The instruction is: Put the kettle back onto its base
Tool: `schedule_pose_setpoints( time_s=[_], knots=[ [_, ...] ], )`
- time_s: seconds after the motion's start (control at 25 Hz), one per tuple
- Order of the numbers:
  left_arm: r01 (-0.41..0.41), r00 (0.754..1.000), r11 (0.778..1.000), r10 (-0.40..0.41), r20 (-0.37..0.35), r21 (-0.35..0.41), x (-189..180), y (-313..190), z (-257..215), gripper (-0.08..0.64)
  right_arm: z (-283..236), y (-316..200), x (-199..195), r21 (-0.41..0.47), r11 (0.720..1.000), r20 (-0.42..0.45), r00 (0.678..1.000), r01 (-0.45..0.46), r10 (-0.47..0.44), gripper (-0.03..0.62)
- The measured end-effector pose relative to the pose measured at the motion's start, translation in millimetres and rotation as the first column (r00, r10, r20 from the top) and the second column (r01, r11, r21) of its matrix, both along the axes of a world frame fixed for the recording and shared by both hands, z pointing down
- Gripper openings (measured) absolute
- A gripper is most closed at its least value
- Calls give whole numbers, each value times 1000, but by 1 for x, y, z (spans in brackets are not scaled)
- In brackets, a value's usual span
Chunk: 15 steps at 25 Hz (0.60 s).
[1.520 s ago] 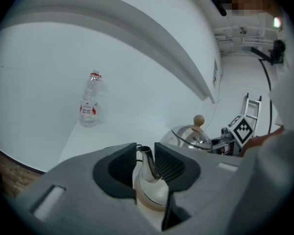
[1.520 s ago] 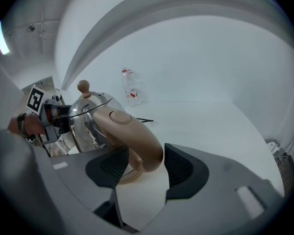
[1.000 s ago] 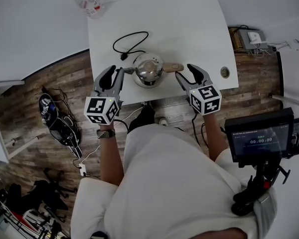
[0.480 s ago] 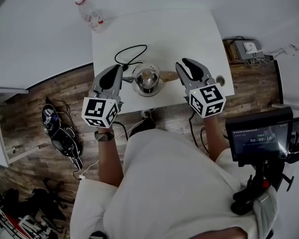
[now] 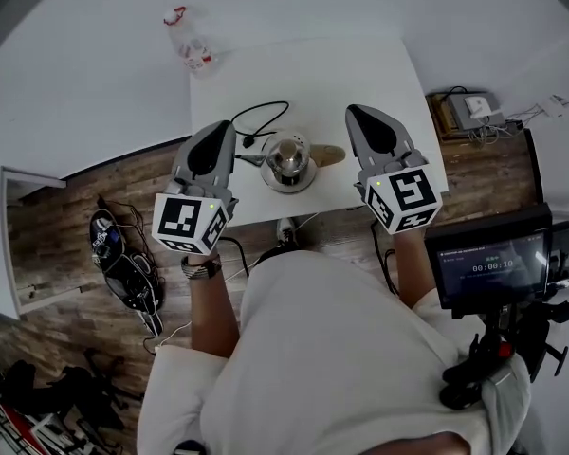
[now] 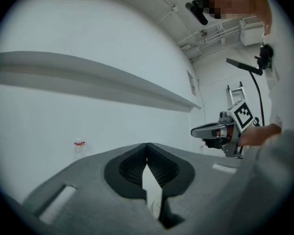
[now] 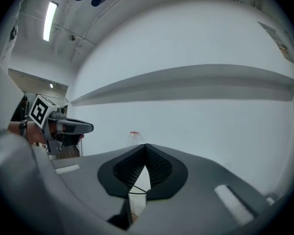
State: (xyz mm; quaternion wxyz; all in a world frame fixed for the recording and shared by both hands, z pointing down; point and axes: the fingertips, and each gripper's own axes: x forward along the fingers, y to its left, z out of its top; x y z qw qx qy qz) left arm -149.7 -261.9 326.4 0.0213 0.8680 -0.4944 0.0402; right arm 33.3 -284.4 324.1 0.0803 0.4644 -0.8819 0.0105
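Note:
A steel kettle with a wooden handle stands near the front edge of the white table, on what looks like its round base. A black cable loops behind it. My left gripper is raised left of the kettle, shut and holding nothing. My right gripper hangs to the right of the handle, also shut and empty. The left gripper shows its jaw tips pressed together, and the right gripper shows the same. Neither gripper touches the kettle.
A clear plastic bottle with a red cap stands at the table's far left corner. A monitor on a stand is at the right. A box with cables and dark bags lie on the wooden floor.
Both grippers have risen from beside the kettle and now stand higher above the table. Both pairs of jaws, open a second ago, have shut. The kettle has not moved.

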Motion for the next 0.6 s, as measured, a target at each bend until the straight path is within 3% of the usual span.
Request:
schedule_pose_setpoints(
  time_s=[0.24, 0.6],
  knots=[
    [5, 1000, 1000, -6, 26, 23, 2, -1, -23, 6, -31, 4, 0, 49, 999, -12, 1000, -18, 19, 2],
    [16, 999, 999, -18, 30, 45, 4, -2, -38, 6, -33, 2, 6, 34, 999, -5, 999, -36, 36, 2]
  ],
)
